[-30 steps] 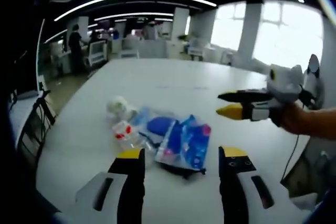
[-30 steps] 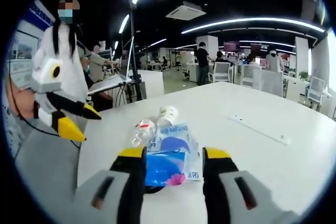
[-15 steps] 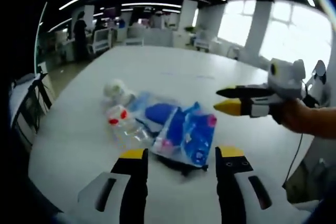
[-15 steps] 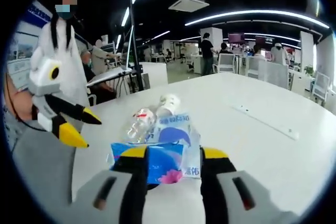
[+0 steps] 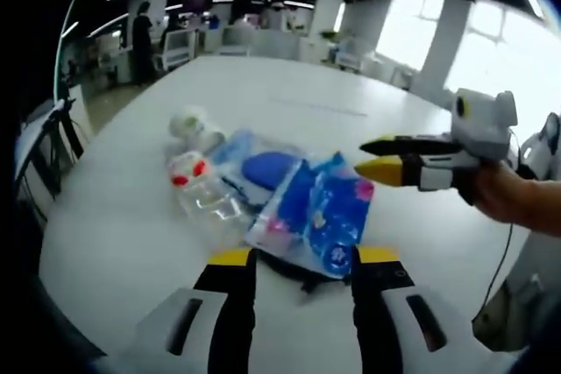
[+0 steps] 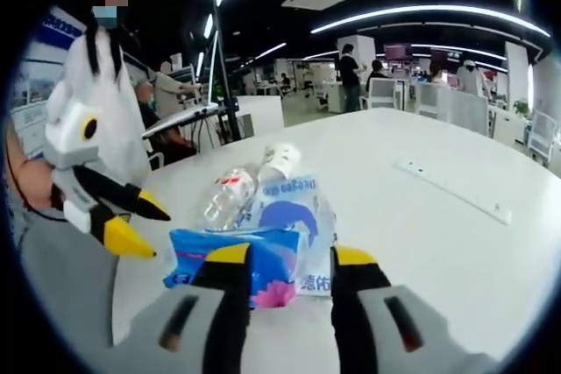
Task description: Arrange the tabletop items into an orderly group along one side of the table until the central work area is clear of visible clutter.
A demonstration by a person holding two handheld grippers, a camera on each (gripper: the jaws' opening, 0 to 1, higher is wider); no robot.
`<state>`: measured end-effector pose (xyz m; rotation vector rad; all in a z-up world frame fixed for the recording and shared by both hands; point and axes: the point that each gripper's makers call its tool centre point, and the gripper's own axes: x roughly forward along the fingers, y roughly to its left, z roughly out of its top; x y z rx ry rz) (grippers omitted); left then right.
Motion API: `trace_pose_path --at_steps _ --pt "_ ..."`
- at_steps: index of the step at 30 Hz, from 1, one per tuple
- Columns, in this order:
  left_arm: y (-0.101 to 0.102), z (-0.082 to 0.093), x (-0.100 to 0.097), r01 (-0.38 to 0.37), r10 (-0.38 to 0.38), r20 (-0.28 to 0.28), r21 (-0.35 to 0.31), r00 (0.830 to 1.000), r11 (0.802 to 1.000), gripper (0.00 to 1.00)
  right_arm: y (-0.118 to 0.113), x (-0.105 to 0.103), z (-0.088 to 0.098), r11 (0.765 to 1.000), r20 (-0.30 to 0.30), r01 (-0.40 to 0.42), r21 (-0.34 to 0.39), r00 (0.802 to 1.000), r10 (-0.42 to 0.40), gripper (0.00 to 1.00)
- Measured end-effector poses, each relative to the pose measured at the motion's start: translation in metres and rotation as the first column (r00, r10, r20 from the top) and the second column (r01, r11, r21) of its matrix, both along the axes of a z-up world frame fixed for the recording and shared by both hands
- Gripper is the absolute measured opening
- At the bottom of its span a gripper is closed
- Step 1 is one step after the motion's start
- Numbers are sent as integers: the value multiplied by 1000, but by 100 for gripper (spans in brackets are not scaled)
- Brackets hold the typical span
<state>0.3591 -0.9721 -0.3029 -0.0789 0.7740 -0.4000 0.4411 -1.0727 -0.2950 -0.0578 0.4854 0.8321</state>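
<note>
Left gripper (image 5: 294,256) spread, empty, jaws straddling near edge of blue tissue pack (image 5: 316,216). Right gripper (image 6: 289,256) likewise spread at pack, approaching from side. Water bottle (image 5: 206,199), paper cup (image 5: 188,124) beyond, mid-table. Left nearer, judged.

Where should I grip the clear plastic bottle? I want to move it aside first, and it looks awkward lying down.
Grip the clear plastic bottle across its ribbed mid-body, probably coming from its open table side, away from the blue packs. It lies flat, so jaws can straddle its round width there.
</note>
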Motion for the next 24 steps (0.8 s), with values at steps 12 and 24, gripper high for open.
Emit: trace_pose_path --at_steps 12,24 --pt "-5 -8 -1 -7 7 -35 -15 999 1000 27 3 -2 -10 1000 -34 -15 3 999 15 25" --pt "-7 -16 -1 -6 5 -65 -14 998 1000 14 1 -3 -15 1000 -46 -17 -2 999 17 15"
